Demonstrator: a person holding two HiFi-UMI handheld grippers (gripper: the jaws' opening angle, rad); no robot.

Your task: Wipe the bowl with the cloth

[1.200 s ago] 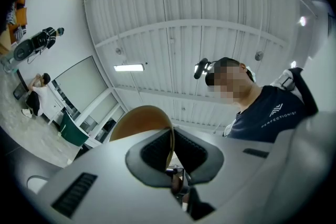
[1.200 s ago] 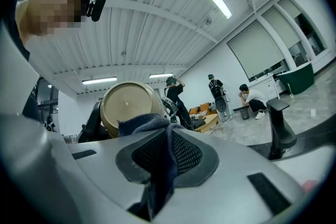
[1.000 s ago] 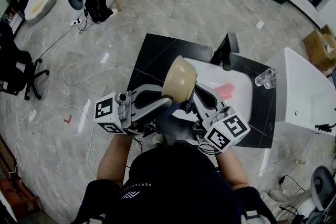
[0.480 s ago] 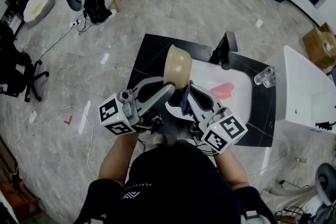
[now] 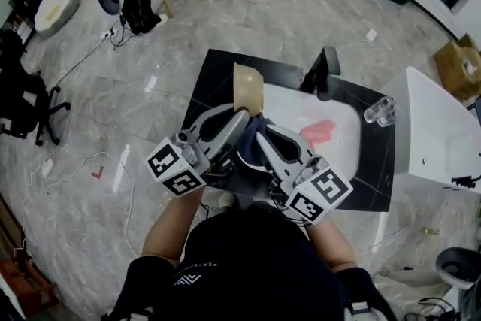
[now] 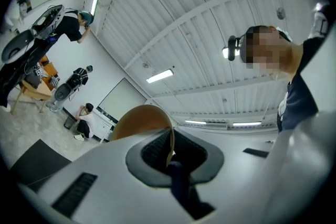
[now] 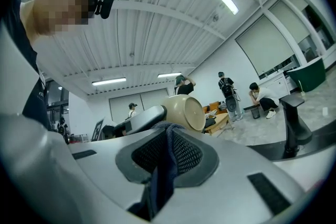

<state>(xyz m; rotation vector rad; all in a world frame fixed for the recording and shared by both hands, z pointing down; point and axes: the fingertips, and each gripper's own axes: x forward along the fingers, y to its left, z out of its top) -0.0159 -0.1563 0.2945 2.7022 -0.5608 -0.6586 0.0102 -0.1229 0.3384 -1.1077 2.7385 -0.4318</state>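
above the black counter (image 5: 214, 71), the tan bowl (image 5: 246, 86) stands edge-on, its rim clenched in the left gripper (image 5: 241, 113) jaws. just beside them, the right gripper (image 5: 256, 133) jaws grasp the dark cloth (image 7: 160, 176). wiping seems under way, unfinished. a second ago the bowl showed its round outside.

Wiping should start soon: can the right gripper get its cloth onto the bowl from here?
Probably yes. The left gripper holds the bowl up by its rim; the right gripper, shut on the cloth, sits close beside it with nothing between.
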